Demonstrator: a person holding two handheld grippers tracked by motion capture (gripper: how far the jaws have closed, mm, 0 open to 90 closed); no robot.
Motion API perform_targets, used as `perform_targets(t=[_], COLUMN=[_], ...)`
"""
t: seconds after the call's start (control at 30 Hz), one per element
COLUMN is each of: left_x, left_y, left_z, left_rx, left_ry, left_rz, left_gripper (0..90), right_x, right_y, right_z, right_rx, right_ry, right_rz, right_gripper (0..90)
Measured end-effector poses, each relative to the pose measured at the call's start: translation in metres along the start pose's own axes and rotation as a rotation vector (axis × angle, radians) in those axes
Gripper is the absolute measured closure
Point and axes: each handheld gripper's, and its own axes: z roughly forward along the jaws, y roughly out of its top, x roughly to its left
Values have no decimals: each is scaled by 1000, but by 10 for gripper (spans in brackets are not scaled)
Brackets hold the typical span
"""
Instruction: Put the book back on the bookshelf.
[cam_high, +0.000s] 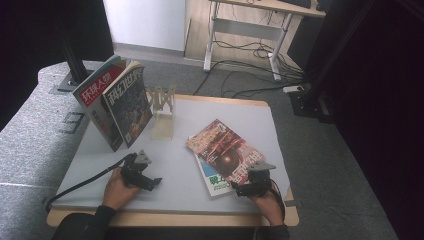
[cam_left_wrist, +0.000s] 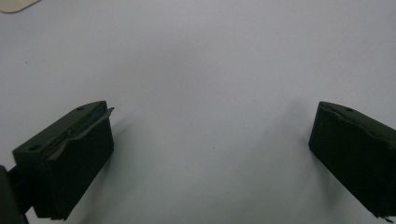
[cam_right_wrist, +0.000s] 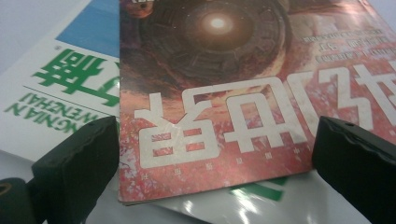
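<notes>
A red magazine lies flat at the table's right on top of a white and green magazine. My right gripper is open at their near edge; the red magazine and the white and green magazine lie just ahead of its spread jaws. My left gripper is open over bare table at the left front, nothing between its fingers. Two more magazines stand upright at the back left, leaning beside a wooden rack.
The white table top has a wooden rim and free room in the middle. Cables trail from both grippers. Grey floor, a desk frame and loose cables lie beyond the table.
</notes>
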Motion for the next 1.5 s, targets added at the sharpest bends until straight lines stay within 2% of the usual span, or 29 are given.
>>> perform_targets(t=[0.1, 0.17, 0.27, 0.43, 0.53, 0.63, 0.73, 1.1, 1.27, 1.5], left_x=[0, 0, 0, 0, 0, 0, 0, 0, 0, 0], left_y=[0, 0, 0, 0, 0, 0, 0, 0, 0, 0], left_z=[0, 0, 0, 0, 0, 0, 0, 0, 0, 0], left_rx=[0, 0, 0, 0, 0, 0, 0, 0, 0, 1], left_ry=[0, 0, 0, 0, 0, 0, 0, 1, -1, -1], left_rz=[0, 0, 0, -1, 0, 0, 0, -1, -2, 0], left_gripper=[0, 0, 0, 0, 0, 0, 0, 0, 0, 0], right_x=[-7, -15, -23, -22, -23, -27, -31, -48, -59, -72], right_y=[-4, -9, -16, -14, -10, -2, 8, 51, 64, 76], right_z=[-4, -4, -6, -13, -19, -23, -20, 31, 48, 73], right_rx=[0, 20, 11, 26, 10, -5, -18, -1, 9, 42], right_ry=[-8, 1, 16, 2, 11, -10, -22, -12, -14, 17], right_rz=[14, 58, 103, 68, 68, 62, 62, 39, 33, 27], right_gripper=[14, 11, 12, 30, 29, 26, 9, 0, 0, 0])
